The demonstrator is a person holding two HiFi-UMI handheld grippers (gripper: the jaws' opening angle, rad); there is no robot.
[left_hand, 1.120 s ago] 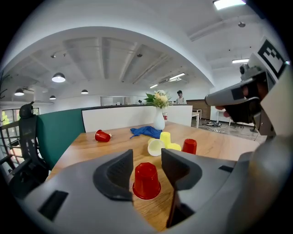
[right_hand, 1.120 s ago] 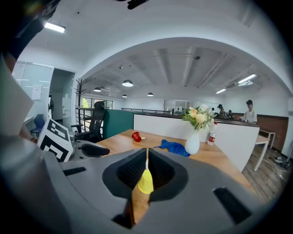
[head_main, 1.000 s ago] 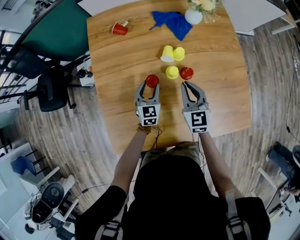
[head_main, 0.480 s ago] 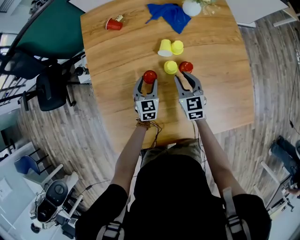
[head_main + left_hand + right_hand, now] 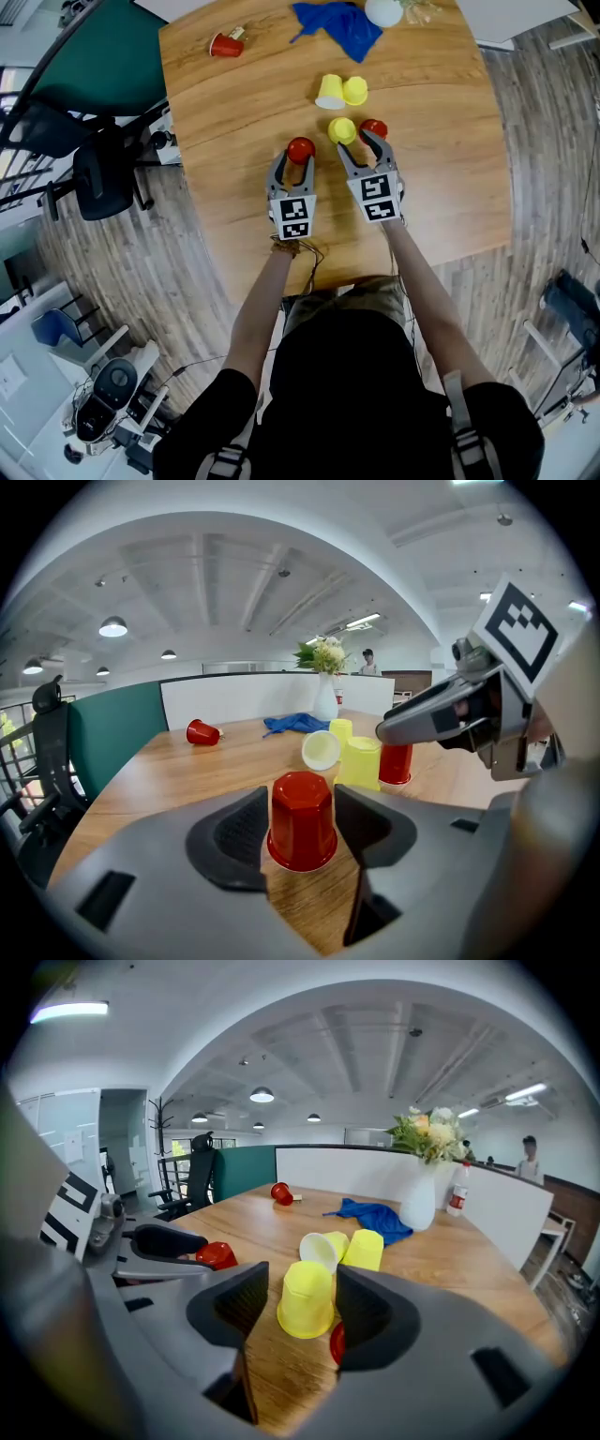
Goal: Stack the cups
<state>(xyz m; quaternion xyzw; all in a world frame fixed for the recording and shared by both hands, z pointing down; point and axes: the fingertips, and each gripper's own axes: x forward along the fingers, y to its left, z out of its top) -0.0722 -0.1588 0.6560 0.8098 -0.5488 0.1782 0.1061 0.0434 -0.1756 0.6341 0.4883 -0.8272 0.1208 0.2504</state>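
An upside-down red cup [image 5: 301,149] [image 5: 302,819] stands on the wooden table [image 5: 431,178] between the fingers of my left gripper [image 5: 298,161] [image 5: 300,803], which is open around it without squeezing. My right gripper [image 5: 353,141] [image 5: 295,1302] has just been opening its jaws and now stands open with an upside-down yellow cup [image 5: 342,130] [image 5: 307,1299] between them. A second upside-down red cup [image 5: 374,127] [image 5: 337,1342] sits just right of that yellow one, partly hidden by the right jaw. Farther back, one yellow cup [image 5: 330,92] lies on its side beside another upright yellow cup [image 5: 355,91].
A third red cup [image 5: 225,45] lies on its side at the table's far left. A blue cloth [image 5: 337,26] and a white vase [image 5: 382,11] with flowers are at the far edge. A black office chair [image 5: 98,178] stands left of the table.
My right gripper has moved forward and left, sunk to the table and gone from shut to open around the yellow cup. The left gripper has stayed by the red cup.
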